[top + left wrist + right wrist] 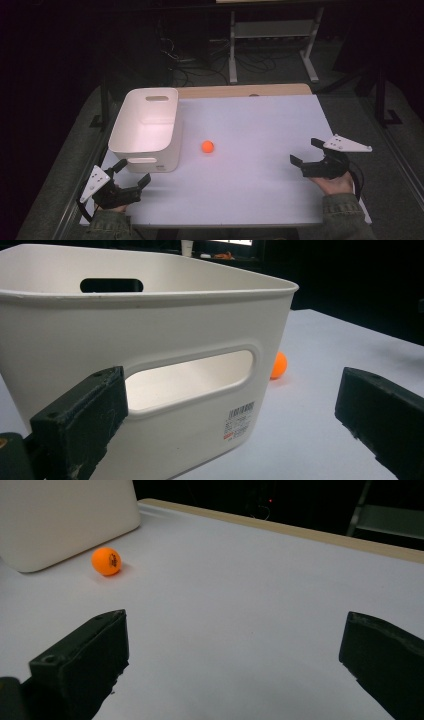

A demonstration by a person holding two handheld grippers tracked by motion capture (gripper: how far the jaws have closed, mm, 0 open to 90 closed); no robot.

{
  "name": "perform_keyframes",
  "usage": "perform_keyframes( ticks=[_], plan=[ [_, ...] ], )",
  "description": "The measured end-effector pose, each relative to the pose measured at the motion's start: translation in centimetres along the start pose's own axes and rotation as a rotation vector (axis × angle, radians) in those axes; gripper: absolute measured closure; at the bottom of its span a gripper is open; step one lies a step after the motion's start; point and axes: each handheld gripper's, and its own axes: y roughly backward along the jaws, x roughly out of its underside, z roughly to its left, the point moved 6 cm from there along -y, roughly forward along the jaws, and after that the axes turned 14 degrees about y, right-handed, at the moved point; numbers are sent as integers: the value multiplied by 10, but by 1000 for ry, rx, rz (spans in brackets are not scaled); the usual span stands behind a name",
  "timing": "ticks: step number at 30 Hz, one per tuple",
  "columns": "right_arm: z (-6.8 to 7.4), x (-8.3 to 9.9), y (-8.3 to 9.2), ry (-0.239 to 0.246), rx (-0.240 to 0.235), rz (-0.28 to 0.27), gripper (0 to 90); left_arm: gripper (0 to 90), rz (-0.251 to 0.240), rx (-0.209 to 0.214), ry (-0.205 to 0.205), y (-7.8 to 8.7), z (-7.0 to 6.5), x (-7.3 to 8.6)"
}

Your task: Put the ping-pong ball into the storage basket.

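An orange ball (207, 146) lies on the white table (260, 120), just right of a white plastic bin (145, 131) with handle slots. My left gripper (134, 172) rests near the front left corner, just in front of the bin, jaws open and empty. In the left gripper view the bin (150, 340) stands close, with the ball (279, 365) peeking past its right corner. At the right side of the table my right gripper (306, 151) is open and empty, pointing left toward the ball. The right gripper view has the ball (106, 561) far ahead at upper left, beside the bin (65, 520).
The table's far edge shows a wooden strip (245, 91). Beyond it, in the dark, stand a white metal frame (272, 35) and cables on the floor. The bin looks empty inside.
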Motion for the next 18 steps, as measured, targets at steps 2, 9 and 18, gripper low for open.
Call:
perform_keyframes(
  ticks=[2, 9, 18],
  plan=[
    [0, 0, 0, 2, -4, -2, 0, 0, 0, 1, -1, 0, 0, 0],
    [1, 0, -3, -2, -20, 4, 0, 0, 2, 3, 1, 0, 0, 0],
    [4, -1, -8, -4, -45, 26, 0, 0, 2, 4, -1, 0, 0, 0]
  ],
)
